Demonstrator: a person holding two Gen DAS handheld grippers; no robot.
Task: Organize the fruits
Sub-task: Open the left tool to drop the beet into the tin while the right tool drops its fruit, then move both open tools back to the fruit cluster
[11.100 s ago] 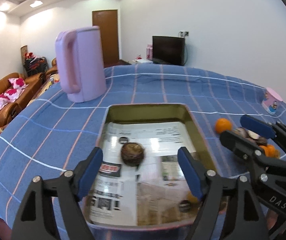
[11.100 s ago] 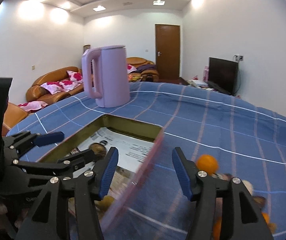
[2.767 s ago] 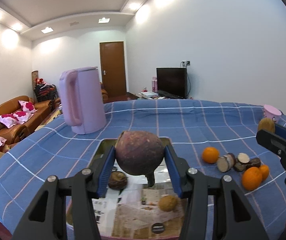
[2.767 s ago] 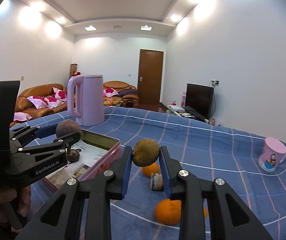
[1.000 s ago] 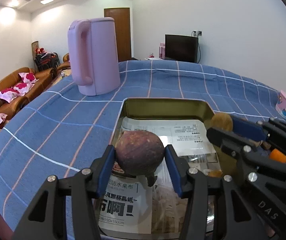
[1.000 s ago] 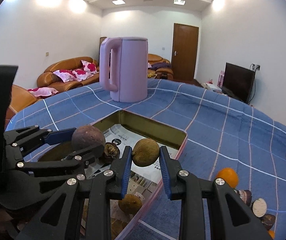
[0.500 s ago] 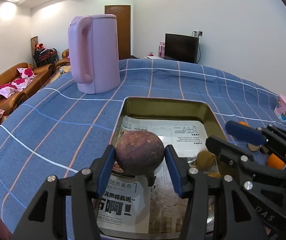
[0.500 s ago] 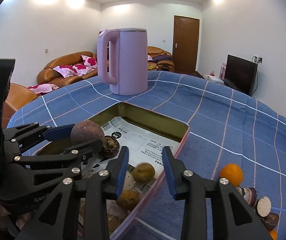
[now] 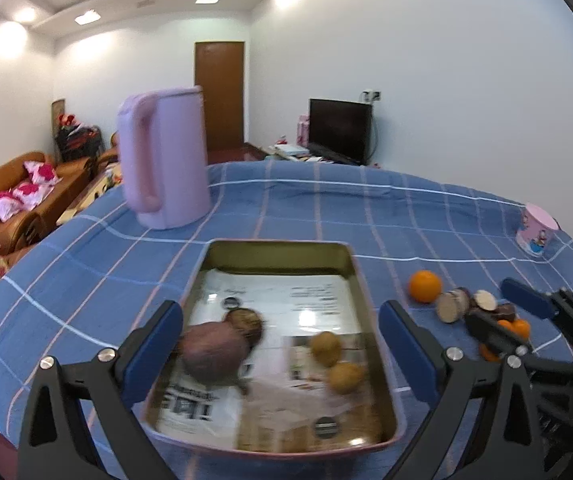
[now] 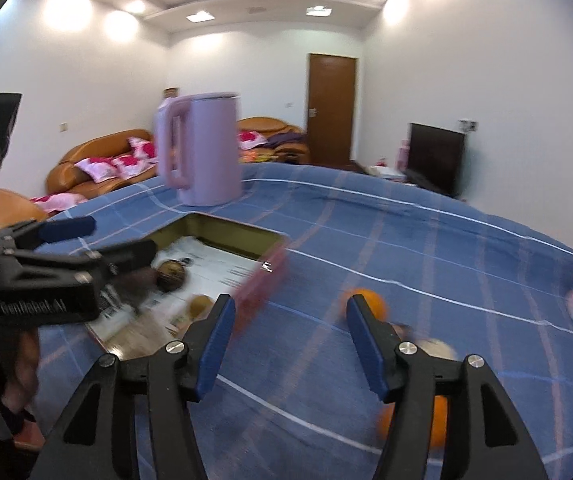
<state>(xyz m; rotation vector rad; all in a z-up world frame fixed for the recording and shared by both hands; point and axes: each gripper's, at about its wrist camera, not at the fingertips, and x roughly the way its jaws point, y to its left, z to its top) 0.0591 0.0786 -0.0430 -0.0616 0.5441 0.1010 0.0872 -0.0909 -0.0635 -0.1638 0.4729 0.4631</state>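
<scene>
1. The table is covered with a blue checked cloth and carries everything else.
2. A lilac kettle stands upright on the far left part of the table, beyond the tin.
3. A shallow rectangular tin, lined with printed paper, lies on the table in front of the kettle; its pink outer wall shows in the right wrist view.
4. The left gripper hangs over the near half of the tin; its blue fingers are spreading wide and touch nothing.
5. The right gripper is over bare cloth to the right of the tin, its fingers parting with nothing between them.
6. A large purplish-brown fruit, blurred, lies in the tin's left half, just off the left gripper's left finger pad.
7. A dark round fruit sits in the tin right behind it, touching or nearly so.
8. Two small tan fruits lie in the tin's right half, one close behind the other.
9. An orange rests on the cloth right of the tin, with cut fruit pieces and more oranges beside it.
10. A pink printed cup stands near the table's far right edge.
</scene>
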